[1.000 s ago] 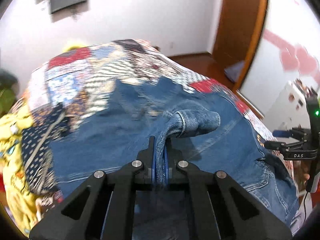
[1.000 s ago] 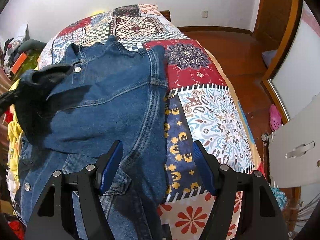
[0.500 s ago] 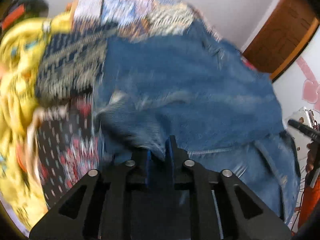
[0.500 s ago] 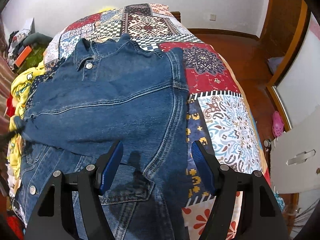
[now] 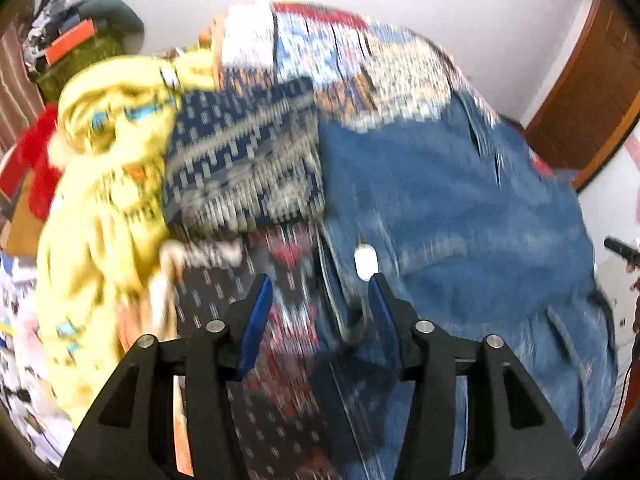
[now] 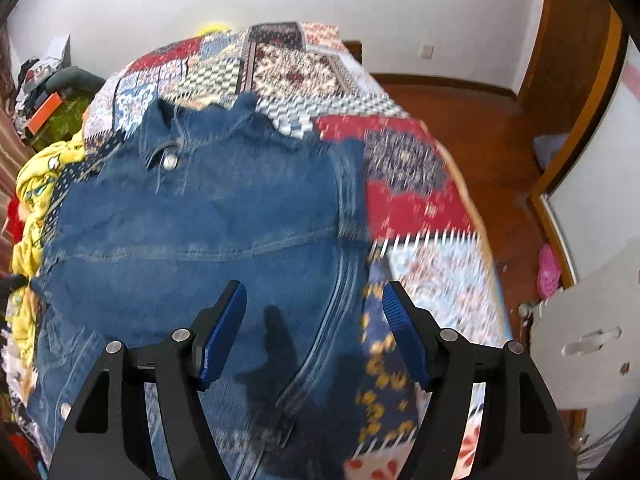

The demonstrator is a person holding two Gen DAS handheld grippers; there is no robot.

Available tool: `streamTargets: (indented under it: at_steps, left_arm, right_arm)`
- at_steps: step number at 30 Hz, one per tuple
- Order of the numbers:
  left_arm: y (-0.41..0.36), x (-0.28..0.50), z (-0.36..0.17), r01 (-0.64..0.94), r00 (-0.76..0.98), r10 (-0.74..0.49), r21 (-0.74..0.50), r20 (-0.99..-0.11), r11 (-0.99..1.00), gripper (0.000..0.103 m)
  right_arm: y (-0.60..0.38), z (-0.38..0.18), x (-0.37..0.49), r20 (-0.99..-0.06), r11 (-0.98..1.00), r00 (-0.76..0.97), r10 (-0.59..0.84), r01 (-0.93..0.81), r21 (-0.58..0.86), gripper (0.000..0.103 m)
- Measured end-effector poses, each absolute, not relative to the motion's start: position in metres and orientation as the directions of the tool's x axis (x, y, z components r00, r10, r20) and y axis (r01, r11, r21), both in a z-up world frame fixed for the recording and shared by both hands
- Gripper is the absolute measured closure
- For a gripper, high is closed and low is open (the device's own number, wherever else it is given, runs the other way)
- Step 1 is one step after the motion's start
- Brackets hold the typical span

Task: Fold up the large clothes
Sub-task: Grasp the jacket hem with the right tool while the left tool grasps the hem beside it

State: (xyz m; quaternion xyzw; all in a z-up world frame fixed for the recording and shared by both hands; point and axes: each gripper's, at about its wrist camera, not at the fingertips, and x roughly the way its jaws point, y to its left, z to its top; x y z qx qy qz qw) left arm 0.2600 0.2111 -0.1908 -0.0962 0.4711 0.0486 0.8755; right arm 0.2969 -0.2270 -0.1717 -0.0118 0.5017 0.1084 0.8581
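Note:
A blue denim jacket (image 6: 208,220) lies spread on the patchwork bedspread (image 6: 416,200), with its collar at the far end and a fold laid across its body. In the left wrist view, which is blurred, my left gripper (image 5: 320,300) hovers over the jacket's (image 5: 440,208) left front edge. Its jaws are opening. A metal button (image 5: 365,263) and the denim edge sit below the gap, and the pads press on nothing. My right gripper (image 6: 314,320) stands open above the jacket's right side seam, holding nothing.
A crumpled yellow garment (image 5: 108,152) lies along the bed's left side, with a clutter pile (image 6: 56,100) beyond it. To the right are wooden floor (image 6: 480,128), a pink slipper (image 6: 548,270) and a white cabinet (image 6: 580,340). The bedspread (image 5: 248,168) shows bare at left.
My left gripper was shut on a denim sleeve. It carried the sleeve left across the jacket, let go and opened. The jacket now lies flatter. My right gripper drifted slightly.

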Motion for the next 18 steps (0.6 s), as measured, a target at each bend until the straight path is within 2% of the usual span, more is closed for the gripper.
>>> streamTargets:
  at_steps: [5, 9, 18]
  left_arm:
    - [0.231, 0.315, -0.183, -0.194, 0.577, -0.055, -0.203, -0.815, 0.96, 0.049]
    - [0.238, 0.36, -0.207, -0.21, 0.54, -0.119, -0.271, -0.833, 0.94, 0.049]
    - [0.24, 0.414, -0.256, -0.242, 0.498, -0.173, -0.328, -0.849, 0.913, 0.049]
  right_arm:
    - [-0.227, -0.166, 0.324, -0.851, 0.977, 0.498, 0.166, -0.198, 0.074, 0.036]
    - [-0.225, -0.177, 0.352, -0.863, 0.977, 0.477, 0.167, -0.198, 0.079, 0.036]
    - [-0.237, -0.229, 0.409, -0.911, 0.978, 0.361, 0.2, -0.122, 0.167, 0.036]
